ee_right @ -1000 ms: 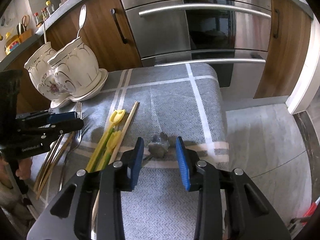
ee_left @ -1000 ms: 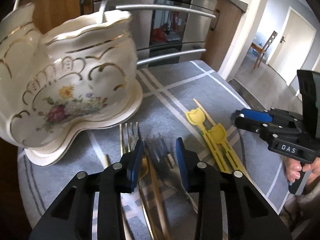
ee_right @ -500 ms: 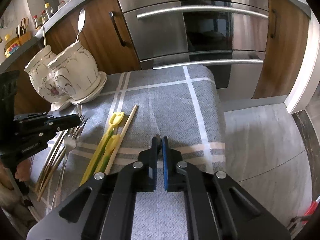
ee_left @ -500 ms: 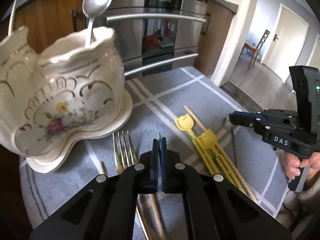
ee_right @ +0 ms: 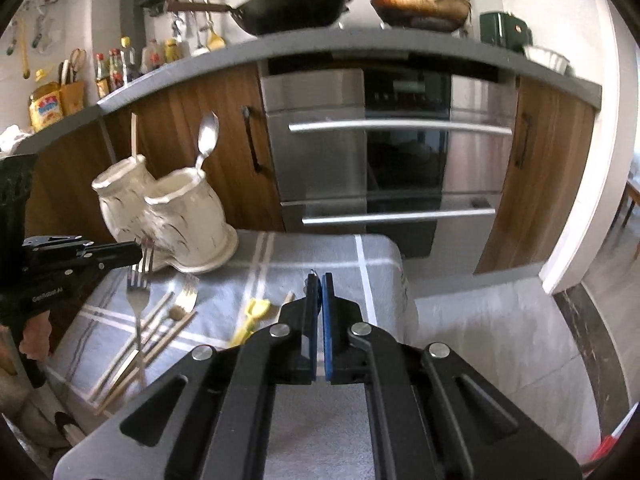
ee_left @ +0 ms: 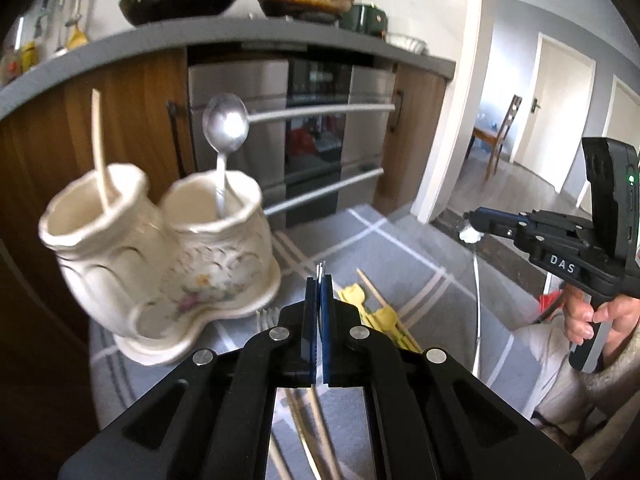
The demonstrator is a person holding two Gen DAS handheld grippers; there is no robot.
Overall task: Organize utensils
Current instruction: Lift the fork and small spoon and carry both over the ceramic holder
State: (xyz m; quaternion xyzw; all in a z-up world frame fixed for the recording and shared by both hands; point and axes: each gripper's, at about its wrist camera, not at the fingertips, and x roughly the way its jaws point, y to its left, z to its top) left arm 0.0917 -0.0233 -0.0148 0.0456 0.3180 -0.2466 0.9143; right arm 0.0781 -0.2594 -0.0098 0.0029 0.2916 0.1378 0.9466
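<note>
My left gripper [ee_left: 319, 280] is shut on a silver fork [ee_right: 138, 280], lifted above the grey cloth; the fork hangs from it in the right wrist view. My right gripper [ee_right: 319, 278] is shut on a silver spoon, whose bowl [ee_left: 471, 235] and thin handle show in the left wrist view. A cream two-cup ceramic holder [ee_left: 160, 256] stands at the left, with a spoon [ee_left: 225, 126] in its right cup and a pale stick [ee_left: 100, 148] in its left. A gold fork [ee_right: 187, 294], chopsticks [ee_right: 160, 336] and yellow training chopsticks [ee_right: 252, 318] lie on the cloth.
The table with the grey checked cloth [ee_right: 360, 264] ends at its right edge beside the floor. Steel oven drawers [ee_right: 396, 168] and wooden cabinets stand behind. Pans sit on the counter above.
Both grippers closed on utensils and have lifted them up off the cloth. The left now holds the fork higher, level with the holder's rim.
</note>
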